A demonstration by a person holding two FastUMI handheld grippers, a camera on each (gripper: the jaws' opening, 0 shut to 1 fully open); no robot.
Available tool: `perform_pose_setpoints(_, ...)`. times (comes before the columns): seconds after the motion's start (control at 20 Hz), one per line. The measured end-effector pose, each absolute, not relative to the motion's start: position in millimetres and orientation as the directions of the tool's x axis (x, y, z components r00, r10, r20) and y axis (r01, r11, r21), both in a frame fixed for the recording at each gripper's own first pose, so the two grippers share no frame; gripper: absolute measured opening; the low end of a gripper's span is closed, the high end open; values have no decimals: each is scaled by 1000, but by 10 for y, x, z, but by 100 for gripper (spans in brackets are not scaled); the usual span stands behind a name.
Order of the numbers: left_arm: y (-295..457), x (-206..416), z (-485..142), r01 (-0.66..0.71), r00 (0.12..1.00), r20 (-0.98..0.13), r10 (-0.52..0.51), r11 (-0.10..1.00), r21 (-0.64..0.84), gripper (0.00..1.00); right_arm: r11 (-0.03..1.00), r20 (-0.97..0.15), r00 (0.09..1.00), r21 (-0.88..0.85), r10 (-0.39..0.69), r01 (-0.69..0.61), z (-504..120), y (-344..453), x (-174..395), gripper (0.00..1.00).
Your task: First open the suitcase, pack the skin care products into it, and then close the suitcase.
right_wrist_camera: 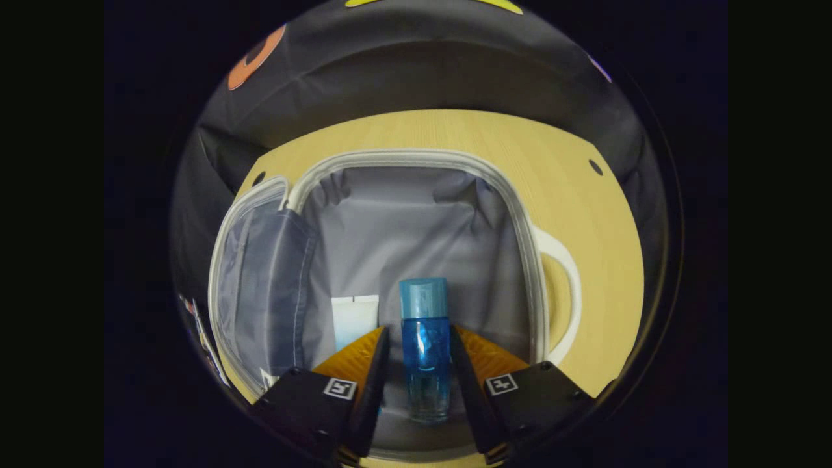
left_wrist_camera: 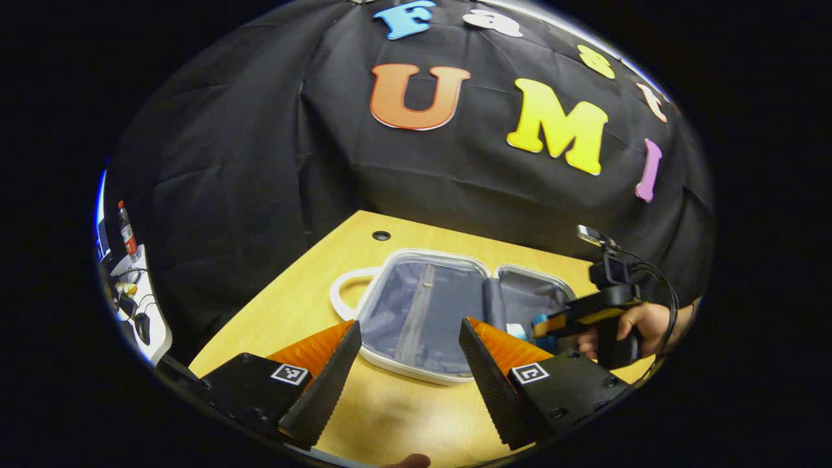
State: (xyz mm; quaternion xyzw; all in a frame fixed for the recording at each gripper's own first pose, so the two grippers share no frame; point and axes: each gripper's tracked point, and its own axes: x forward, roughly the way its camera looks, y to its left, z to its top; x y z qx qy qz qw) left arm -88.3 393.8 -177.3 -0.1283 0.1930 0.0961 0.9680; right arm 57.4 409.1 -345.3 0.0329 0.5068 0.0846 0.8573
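Observation:
The white suitcase (left_wrist_camera: 390, 361) lies open on the wooden table (left_wrist_camera: 292, 305), grey lining up. My left gripper (left_wrist_camera: 409, 322) hangs open in front of its near rim, nothing between the orange fingers. In the same view my right gripper (left_wrist_camera: 543, 325), held by a hand (left_wrist_camera: 640, 322), reaches over the right half of the case. In the right gripper view, my right gripper (right_wrist_camera: 419, 329) is shut on a blue bottle (right_wrist_camera: 424, 338) with a lighter blue cap, over the suitcase (right_wrist_camera: 520, 221) lining. A white tube (right_wrist_camera: 354, 318) lies on the lining just left of the bottle.
The case's white handle (left_wrist_camera: 338, 292) sticks out on the table's left side. A cable hole (left_wrist_camera: 381, 235) sits behind the case. Beyond the table's left edge stands a white desk (left_wrist_camera: 153, 338) with cables and a red-labelled bottle (left_wrist_camera: 125, 227).

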Motion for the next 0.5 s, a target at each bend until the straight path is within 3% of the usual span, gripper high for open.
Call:
perform_pose_setpoints(0.05,4080,-809,-1755,-246,911,-388,142,941,-232,98,980,-846,496,146,196,-138,-3309,4118,555,66)
perform_pose_setpoints(0.1,4221,-723,-1749,-255,914,-379,144,931,-260,98,975,-822,529,143,212,-169,-3138,4131,540,69)
perform_pose_setpoints(0.25,4566,-399,-1817,-265,919,-379,108,881,-391,98,957,-722,643,99,257,-272,-2513,4083,460,75)
perform_pose_setpoints(0.3,4631,-300,-1893,-271,915,-392,91,859,-433,98,948,-686,672,84,278,-307,-2300,4059,406,73)
perform_pose_setpoints(0.5,4940,45,-2232,-324,910,-413,41,691,-646,97,930,-551,766,52,330,-364,-1492,3774,115,77)
